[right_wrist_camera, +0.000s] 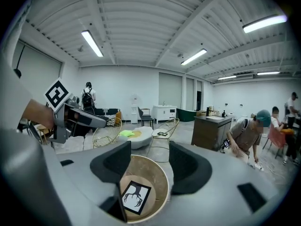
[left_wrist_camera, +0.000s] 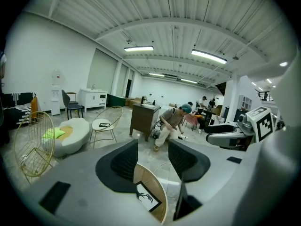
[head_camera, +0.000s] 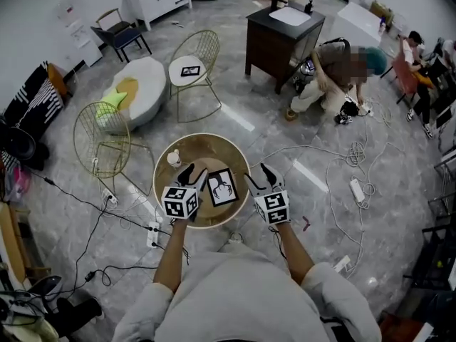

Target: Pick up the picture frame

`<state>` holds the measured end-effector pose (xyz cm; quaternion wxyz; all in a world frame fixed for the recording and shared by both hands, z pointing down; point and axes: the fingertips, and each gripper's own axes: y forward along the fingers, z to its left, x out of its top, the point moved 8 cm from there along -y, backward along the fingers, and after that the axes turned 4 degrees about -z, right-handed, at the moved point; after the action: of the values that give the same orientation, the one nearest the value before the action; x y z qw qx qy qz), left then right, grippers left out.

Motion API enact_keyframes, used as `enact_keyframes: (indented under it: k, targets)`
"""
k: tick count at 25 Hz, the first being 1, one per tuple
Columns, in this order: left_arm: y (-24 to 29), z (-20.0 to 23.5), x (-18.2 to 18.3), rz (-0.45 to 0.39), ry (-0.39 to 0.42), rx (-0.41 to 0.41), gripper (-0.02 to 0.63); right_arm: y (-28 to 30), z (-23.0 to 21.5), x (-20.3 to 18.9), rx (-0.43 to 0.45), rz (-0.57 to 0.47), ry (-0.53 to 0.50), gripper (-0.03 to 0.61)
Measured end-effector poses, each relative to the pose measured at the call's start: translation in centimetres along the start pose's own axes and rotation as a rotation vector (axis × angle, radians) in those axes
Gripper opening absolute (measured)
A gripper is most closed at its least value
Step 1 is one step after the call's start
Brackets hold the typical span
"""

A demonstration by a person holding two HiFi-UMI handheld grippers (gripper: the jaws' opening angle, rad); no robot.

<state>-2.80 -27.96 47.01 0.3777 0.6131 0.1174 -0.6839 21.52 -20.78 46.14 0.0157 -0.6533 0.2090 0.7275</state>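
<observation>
A black picture frame (head_camera: 221, 187) with a white print of a dark antler shape lies flat on the round wooden table (head_camera: 206, 149). It also shows low in the left gripper view as the frame (left_wrist_camera: 148, 198) and in the right gripper view as the frame (right_wrist_camera: 136, 196). My left gripper (head_camera: 194, 171) hovers open just left of the frame, above the table. My right gripper (head_camera: 258, 176) hovers open at the frame's right, by the table's rim. Nothing sits between either pair of jaws.
A small white cup-like object (head_camera: 174, 158) stands on the table's left part. Two gold wire chairs (head_camera: 193, 65) (head_camera: 105, 140) and a white pouf (head_camera: 140, 89) stand beyond. A dark cabinet (head_camera: 281, 35) and a crouching person (head_camera: 335, 77) are farther back. Cables and a power strip (head_camera: 356, 189) litter the floor.
</observation>
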Motion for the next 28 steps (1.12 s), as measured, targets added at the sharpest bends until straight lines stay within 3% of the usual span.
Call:
enact_keyframes:
  k: [12,28]
  targets:
    - [2.2,3.2,-1.7,0.059,-0.057,0.061,0.201,5.6,-0.4,-1.2,0.083,0.072,0.023,0.242]
    - [5.2,6.7,-7.5,0.154,-0.134,0.038,0.201,9.2,0.7,-6.0,0.075,0.183,0.082,0.236]
